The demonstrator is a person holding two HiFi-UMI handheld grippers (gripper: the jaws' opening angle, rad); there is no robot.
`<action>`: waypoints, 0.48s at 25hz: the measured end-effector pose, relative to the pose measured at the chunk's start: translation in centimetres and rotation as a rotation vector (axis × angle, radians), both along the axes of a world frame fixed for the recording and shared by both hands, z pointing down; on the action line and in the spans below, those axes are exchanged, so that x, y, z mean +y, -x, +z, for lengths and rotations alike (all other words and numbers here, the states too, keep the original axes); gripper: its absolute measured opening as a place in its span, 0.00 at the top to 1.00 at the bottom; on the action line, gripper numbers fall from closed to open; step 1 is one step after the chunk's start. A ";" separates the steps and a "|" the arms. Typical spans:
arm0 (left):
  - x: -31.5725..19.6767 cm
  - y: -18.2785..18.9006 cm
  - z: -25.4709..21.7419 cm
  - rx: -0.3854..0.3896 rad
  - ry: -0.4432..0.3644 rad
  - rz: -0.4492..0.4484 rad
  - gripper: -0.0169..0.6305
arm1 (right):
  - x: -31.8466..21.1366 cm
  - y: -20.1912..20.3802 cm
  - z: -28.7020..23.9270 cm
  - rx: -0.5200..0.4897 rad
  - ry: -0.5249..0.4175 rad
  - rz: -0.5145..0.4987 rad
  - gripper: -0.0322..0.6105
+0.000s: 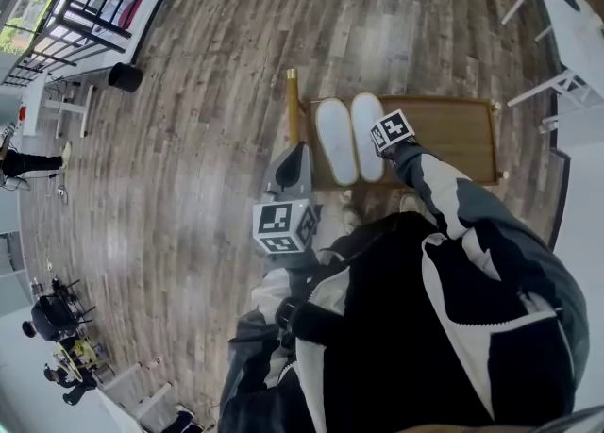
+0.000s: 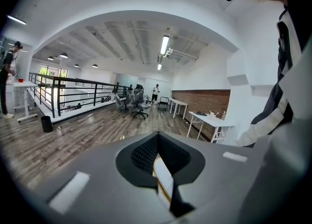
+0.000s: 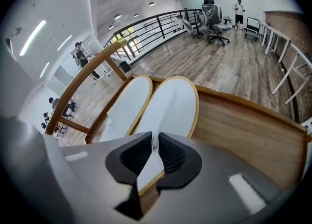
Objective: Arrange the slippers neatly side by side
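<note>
Two white slippers with tan edging lie flat on a low wooden rack (image 1: 453,134) in the upper centre of the head view. We record the left-hand slipper (image 1: 336,141) and the right-hand slipper (image 1: 366,129) as parallel, long sides just beside each other and far ends roughly level. Both sit at the left end of the rack, close to its upright side rail. The rest of the rack surface runs off towards the right of the frame.

We find the right gripper (image 3: 152,142) pointed steeply down at the near end of the right-hand slipper. In the right gripper view its jaws stand at a narrow gap, with a small fold of that slipper's white material between the tips. The pads appear to touch it. In the head view its marker cube sits at the right edge of that same slipper.

We find the left gripper (image 2: 156,140) closed, pad tips together and nothing between them. A strip of white with a tan edge shows through the slot behind the tips; we cannot tell which slipper it belongs to. In the head view this gripper sits at the lower left corner of the rack, near the left-hand slipper and apart from it.

The rack stands on a wood-plank floor (image 1: 208,91).
</note>
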State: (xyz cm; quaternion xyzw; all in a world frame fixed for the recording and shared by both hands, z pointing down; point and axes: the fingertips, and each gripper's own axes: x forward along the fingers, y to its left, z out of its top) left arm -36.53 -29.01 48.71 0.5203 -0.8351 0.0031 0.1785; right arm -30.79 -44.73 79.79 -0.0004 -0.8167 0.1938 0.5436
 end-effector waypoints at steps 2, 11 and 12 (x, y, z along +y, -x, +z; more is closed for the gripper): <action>-0.2 -0.1 0.1 0.003 0.001 0.003 0.94 | 0.0 -0.2 0.0 -0.001 0.007 -0.009 0.83; -1.7 0.5 -0.1 0.004 -0.030 0.042 0.94 | -0.6 -0.1 -4.3 -0.106 -0.004 -0.013 0.79; -2.2 0.5 -0.2 0.002 -0.036 0.050 0.94 | -0.6 0.1 -5.7 -0.137 -0.014 -0.019 0.81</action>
